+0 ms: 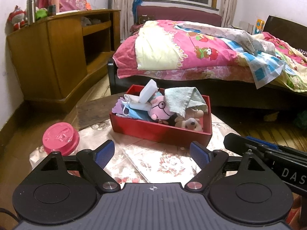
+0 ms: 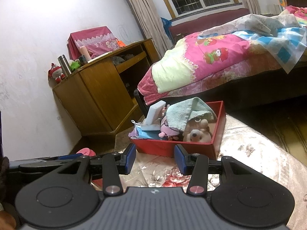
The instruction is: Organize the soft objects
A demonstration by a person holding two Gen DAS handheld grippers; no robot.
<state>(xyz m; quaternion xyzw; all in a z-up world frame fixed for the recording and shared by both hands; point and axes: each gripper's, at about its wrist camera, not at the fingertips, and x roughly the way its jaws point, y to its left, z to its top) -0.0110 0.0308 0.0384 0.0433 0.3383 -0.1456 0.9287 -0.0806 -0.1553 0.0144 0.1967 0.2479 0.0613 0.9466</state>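
Soft toys (image 1: 165,108), green towel (image 1: 182,97) and face masks (image 1: 132,105) fill the red box (image 1: 161,130) on the floral-clothed table (image 1: 163,163); left gripper (image 1: 152,153) and right gripper (image 2: 155,158), both released and empty, hover near it.

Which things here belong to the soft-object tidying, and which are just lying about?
Job:
red box
pink plush toy
tan plush dog
green towel
face masks
white sponge

Lying about:
pink lid
steel flask
red doll
bed quilt
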